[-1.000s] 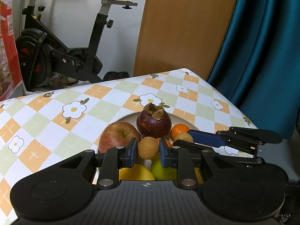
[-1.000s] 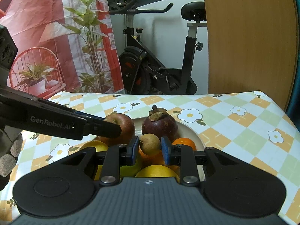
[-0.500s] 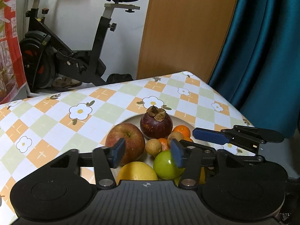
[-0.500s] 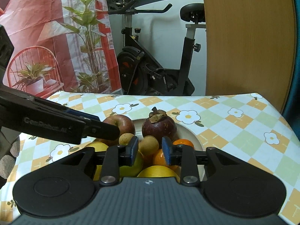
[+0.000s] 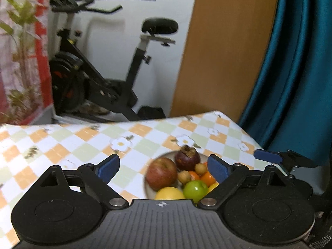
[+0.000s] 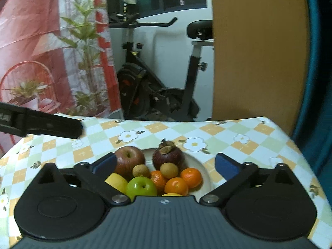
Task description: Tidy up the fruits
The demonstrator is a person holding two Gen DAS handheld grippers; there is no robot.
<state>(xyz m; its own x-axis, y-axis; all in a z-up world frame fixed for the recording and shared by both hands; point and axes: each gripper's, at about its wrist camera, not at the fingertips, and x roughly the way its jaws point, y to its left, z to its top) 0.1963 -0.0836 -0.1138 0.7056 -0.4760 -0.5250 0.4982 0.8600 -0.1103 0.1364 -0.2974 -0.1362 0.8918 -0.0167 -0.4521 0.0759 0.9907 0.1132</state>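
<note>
A white plate [image 6: 204, 169] on the checked tablecloth holds a red apple [image 6: 129, 158], a mangosteen [image 6: 168, 155], two longans [image 6: 141, 170] [image 6: 169, 170], several mandarins [image 6: 191, 177], a green apple [image 6: 141, 187] and a lemon [image 6: 116, 182]. The plate also shows in the left wrist view [image 5: 146, 188]. My left gripper [image 5: 164, 167] is open and empty, raised above and back from the plate. My right gripper [image 6: 166, 165] is open and empty, over the near side of the plate.
The tablecloth [image 6: 238, 128] ends at the far edge and the right corner. An exercise bike [image 6: 157, 95] stands behind the table. A wooden panel [image 6: 255, 51] and a teal curtain [image 5: 294, 72] are at the back right.
Both grippers opened wide, each letting go of a longan onto the plate. Both have pulled up and back from the fruit; the left has swung to the left.
</note>
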